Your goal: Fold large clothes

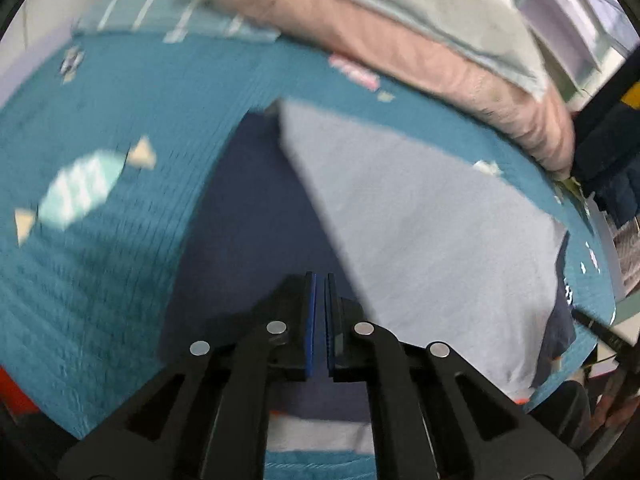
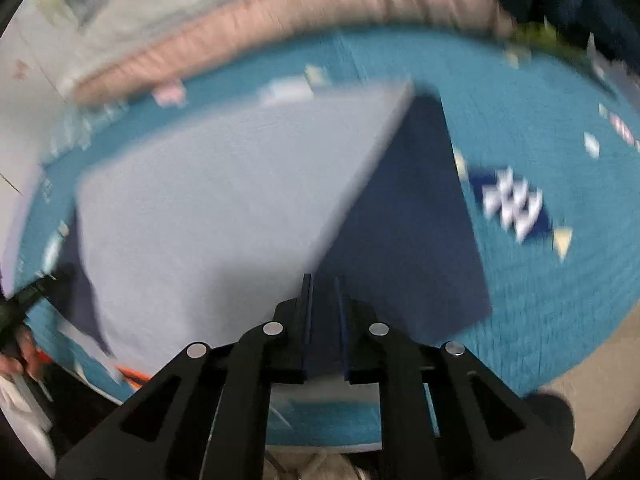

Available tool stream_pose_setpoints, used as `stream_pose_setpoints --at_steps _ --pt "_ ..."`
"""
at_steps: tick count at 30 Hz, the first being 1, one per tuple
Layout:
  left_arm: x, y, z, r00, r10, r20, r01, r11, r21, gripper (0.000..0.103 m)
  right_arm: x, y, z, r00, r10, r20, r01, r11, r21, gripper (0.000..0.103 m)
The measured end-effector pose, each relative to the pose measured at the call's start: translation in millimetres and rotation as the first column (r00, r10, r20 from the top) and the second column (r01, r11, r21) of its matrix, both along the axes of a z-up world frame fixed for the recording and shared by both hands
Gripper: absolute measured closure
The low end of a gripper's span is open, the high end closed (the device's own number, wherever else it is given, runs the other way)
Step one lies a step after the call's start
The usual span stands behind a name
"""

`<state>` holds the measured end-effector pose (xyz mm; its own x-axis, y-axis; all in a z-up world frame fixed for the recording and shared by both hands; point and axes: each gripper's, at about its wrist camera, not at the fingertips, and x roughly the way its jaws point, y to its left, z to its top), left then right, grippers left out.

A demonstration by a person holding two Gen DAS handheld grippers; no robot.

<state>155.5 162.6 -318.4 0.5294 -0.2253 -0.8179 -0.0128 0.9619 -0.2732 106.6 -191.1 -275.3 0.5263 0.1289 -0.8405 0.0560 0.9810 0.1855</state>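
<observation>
A large garment lies flat on the teal bedspread [image 1: 120, 120]. Its navy part [image 1: 240, 220] [image 2: 408, 220] is half covered by a pale grey-blue part [image 1: 432, 240] [image 2: 220, 200] that lies over it with a straight diagonal edge. My left gripper [image 1: 322, 280] hovers over the navy cloth by that edge near the hem, pads together; no fabric shows between them. My right gripper [image 2: 323, 280] is over the same near hem with its pads slightly apart. Navy cloth shows in the gap, and the blur hides whether it is pinched.
A pink blanket [image 1: 400, 52] [image 2: 280, 28] and a pale bedcover on top of it run along the far side of the bed. The bedspread [image 2: 540, 300] ends at beige floor [image 2: 592, 360] on the right. A hand [image 2: 20, 352] shows at the left edge.
</observation>
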Motion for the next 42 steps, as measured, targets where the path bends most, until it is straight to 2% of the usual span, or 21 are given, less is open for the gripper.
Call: stream_pose_setpoints --at_steps 4,8,12,15,18,20,21,22,23,24,26,27,29,32,34,35,38,39,40,41,42 --pt "29.0 -42.4 16.9 0.997 -0.031 0.078 0.028 0.999 0.034 0.099 39.3 33.3 11.2 0.989 0.037 0.146 -0.042 0.999 0.032 0.091" --pt "57.6 -73.8 10.8 0.993 -0.084 0.087 0.082 0.996 0.035 0.096 86.3 70.1 -9.6 0.977 0.061 0.202 -0.079 0.994 0.079 0.091" --pt "86.2 -99.0 -1.4 0.988 -0.131 0.082 0.126 0.989 0.074 0.096 113.3 80.4 -33.4 0.983 0.099 0.154 -0.112 0.990 0.084 0.091" --pt "100.6 -115.0 -14.9 0.982 -0.160 0.099 0.144 0.978 0.148 0.078 131.6 84.9 -58.5 0.984 0.146 0.105 -0.153 0.986 0.062 0.095" --pt "110.5 -107.5 -30.1 0.984 -0.154 0.085 0.137 0.974 0.179 0.078 134.8 61.6 -61.0 0.974 0.193 0.115 -0.209 0.968 0.139 0.103" --pt "116.1 -86.1 -36.1 0.987 -0.139 0.083 0.122 0.975 0.187 0.078 134.3 49.6 -56.4 0.962 0.243 0.124 -0.258 0.959 0.120 0.103" --pt "117.5 -76.5 -36.4 0.987 -0.135 0.082 0.118 0.975 0.189 0.077 130.8 44.8 -52.9 0.965 0.233 0.116 -0.236 0.972 0.011 0.103" --pt "119.7 -61.3 -35.4 0.989 -0.116 0.087 0.095 0.970 0.223 0.077 130.2 34.6 -52.1 0.977 0.189 0.098 -0.172 0.972 -0.162 0.099" --pt "121.6 -48.6 -34.6 0.990 -0.099 0.096 0.070 0.960 0.271 0.077 130.3 20.4 -54.3 0.983 0.159 0.092 -0.139 0.972 -0.192 0.096" --pt "123.2 -38.6 -34.4 0.991 -0.089 0.097 0.058 0.957 0.283 0.077 132.4 -0.6 -58.6 0.991 0.110 0.074 -0.096 0.980 -0.173 0.098" --pt "127.6 -9.5 -34.9 0.995 -0.066 0.081 0.052 0.985 0.166 0.083 133.9 -55.6 -74.1 0.999 -0.037 0.023 0.039 0.994 -0.099 0.102" --pt "128.7 -2.2 -37.3 0.995 -0.059 0.075 0.048 0.990 0.133 0.088 131.5 -73.9 -81.5 0.998 -0.053 0.024 0.054 0.998 -0.027 0.103" --pt "129.2 -0.3 -46.6 0.994 -0.072 0.086 0.061 0.990 0.131 0.088 124.6 -91.3 -93.6 0.996 -0.079 0.041 0.074 0.991 0.113 0.103" --pt "127.0 -10.1 -47.5 0.992 -0.079 0.096 0.059 0.979 0.195 0.088 125.4 -69.0 -86.8 0.998 -0.051 0.049 0.053 0.998 -0.041 0.103" --pt "126.6 -11.7 -46.4 0.992 -0.079 0.093 0.059 0.977 0.205 0.088 124.6 -63.8 -85.8 0.998 -0.045 0.049 0.048 0.996 -0.073 0.103" --pt "126.7 -12.8 -45.0 0.993 -0.079 0.088 0.059 0.975 0.214 0.088 124.3 -66.1 -84.3 0.998 -0.055 0.039 0.057 0.997 -0.050 0.103" --pt "122.1 -25.5 -36.8 0.994 -0.087 0.066 0.064 0.954 0.294 0.085 119.9 -78.3 -71.9 0.994 -0.110 -0.015 0.111 0.991 0.080 0.095" --pt "118.8 -31.1 -34.0 0.994 -0.095 0.061 0.070 0.943 0.326 0.079 116.7 -81.7 -68.3 0.992 -0.120 -0.028 0.122 0.987 0.107 0.084" --pt "112.7 -38.4 -29.7 0.992 -0.110 0.055 0.083 0.928 0.363 0.063 111.4 -84.5 -62.1 0.991 -0.130 -0.045 0.135 0.983 0.127 0.072" --pt "106.8 -43.0 -26.1 0.991 -0.123 0.058 0.092 0.920 0.382 0.054 103.3 -88.4 -54.8 0.988 -0.140 -0.062 0.147 0.978 0.147 0.033" --pt "99.2 -47.0 -21.3 0.988 -0.136 0.068 0.099 0.915 0.392 0.042 95.4 -91.9 -49.1 0.987 -0.147 -0.066 0.156 0.975 0.157 0.010"
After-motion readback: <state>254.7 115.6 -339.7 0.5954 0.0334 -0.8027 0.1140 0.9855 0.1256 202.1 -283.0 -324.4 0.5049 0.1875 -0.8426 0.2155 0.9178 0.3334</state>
